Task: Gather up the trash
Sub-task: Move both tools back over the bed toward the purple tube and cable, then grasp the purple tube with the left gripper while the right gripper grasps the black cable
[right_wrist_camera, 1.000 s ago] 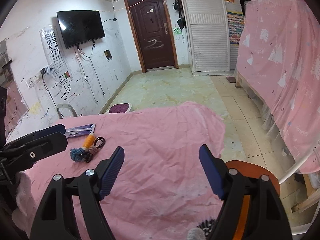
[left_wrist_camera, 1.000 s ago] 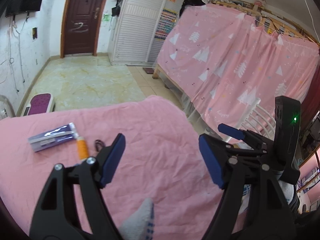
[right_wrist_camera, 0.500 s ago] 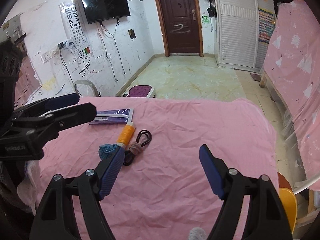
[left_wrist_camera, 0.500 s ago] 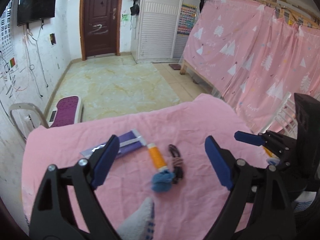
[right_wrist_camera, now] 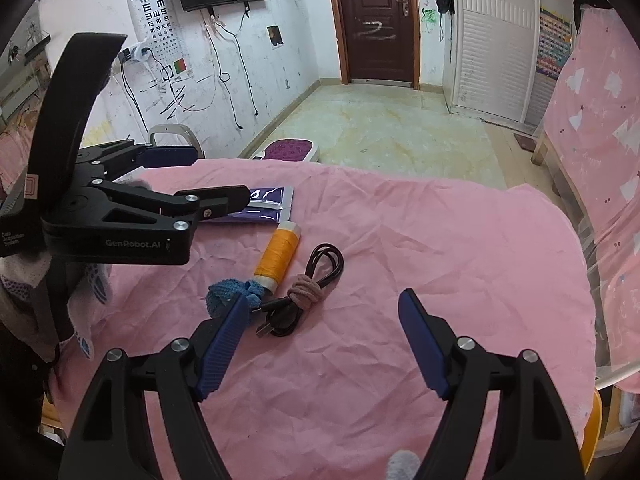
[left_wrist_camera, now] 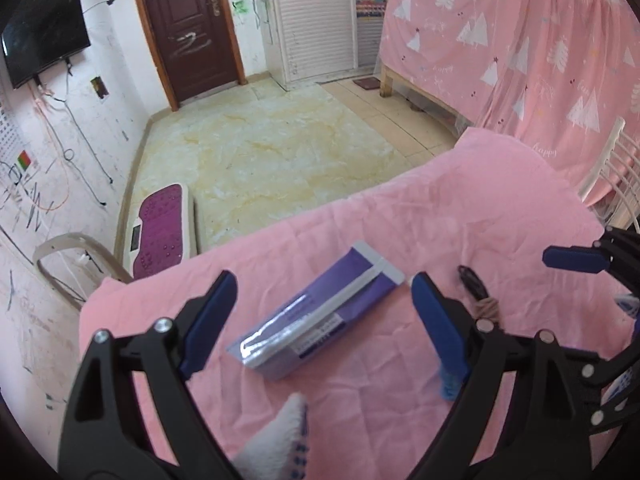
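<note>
A flat purple foil packet [left_wrist_camera: 316, 316] with a silver strip lies on the pink cloth [left_wrist_camera: 460, 208], framed by the left gripper [left_wrist_camera: 322, 320], whose jaws have just been opening wide, apart from it. To its right lie an orange thread spool [right_wrist_camera: 279, 254], blue scrunchie [right_wrist_camera: 224, 294] and black cable [right_wrist_camera: 316, 276]; the right gripper [right_wrist_camera: 322, 344] hovers near, jaws wide, empty.

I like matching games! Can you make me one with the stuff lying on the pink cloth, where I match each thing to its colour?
Things:
1. wrapper
2. thread spool
3. cable
4. knitted scrap

Colours:
A. black
B. blue
C. purple and silver
D. orange

Right pairs: 1-C, 2-D, 3-A, 4-B.
</note>
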Demonstrator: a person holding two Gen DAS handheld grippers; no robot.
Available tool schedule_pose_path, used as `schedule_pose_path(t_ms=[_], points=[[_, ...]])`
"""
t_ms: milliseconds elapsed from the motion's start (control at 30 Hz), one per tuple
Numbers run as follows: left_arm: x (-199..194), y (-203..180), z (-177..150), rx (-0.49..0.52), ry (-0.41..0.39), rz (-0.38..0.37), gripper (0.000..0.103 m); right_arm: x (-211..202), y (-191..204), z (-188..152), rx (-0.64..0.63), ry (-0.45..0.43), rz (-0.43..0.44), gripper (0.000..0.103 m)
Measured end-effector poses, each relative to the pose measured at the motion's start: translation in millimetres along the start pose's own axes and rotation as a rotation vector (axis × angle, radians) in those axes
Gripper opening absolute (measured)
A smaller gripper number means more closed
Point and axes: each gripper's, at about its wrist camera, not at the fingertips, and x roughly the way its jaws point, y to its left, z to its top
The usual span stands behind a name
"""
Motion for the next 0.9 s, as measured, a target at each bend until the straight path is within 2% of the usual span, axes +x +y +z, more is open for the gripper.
schedule_pose_path(t_ms=[267, 433, 567, 667, 733, 800, 900], points=[[21, 10, -5, 0.003, 0.005, -0.076, 0.085, 15, 3, 3, 0.006, 0.028, -0.024, 0.068], [29, 7, -10, 0.042, 0.020, -0.093, 0.085, 20, 3, 2, 0.018, 0.033, -0.030, 0.068], [42, 12, -11, 0.020, 0.055, -0.090, 0.085, 24, 1, 2, 0.032, 0.037, -0.030, 0.068], [43, 15, -10, 0.004, 0.062, -0.092, 0.076, 27, 3, 3, 0.031, 0.039, -0.029, 0.068], [40, 11, -12, 0.016, 0.058, -0.100, 0.061, 28, 3, 4, 0.028, 0.039, -0.028, 0.068], [36, 6, -13, 0.031, 0.060, -0.108, 0.051, 26, 2, 3, 0.027, 0.040, -0.026, 0.068], [32, 1, -15, 0.020, 0.065, -0.113, 0.045, 26, 0, 4, 0.030, 0.043, -0.017, 0.068]])
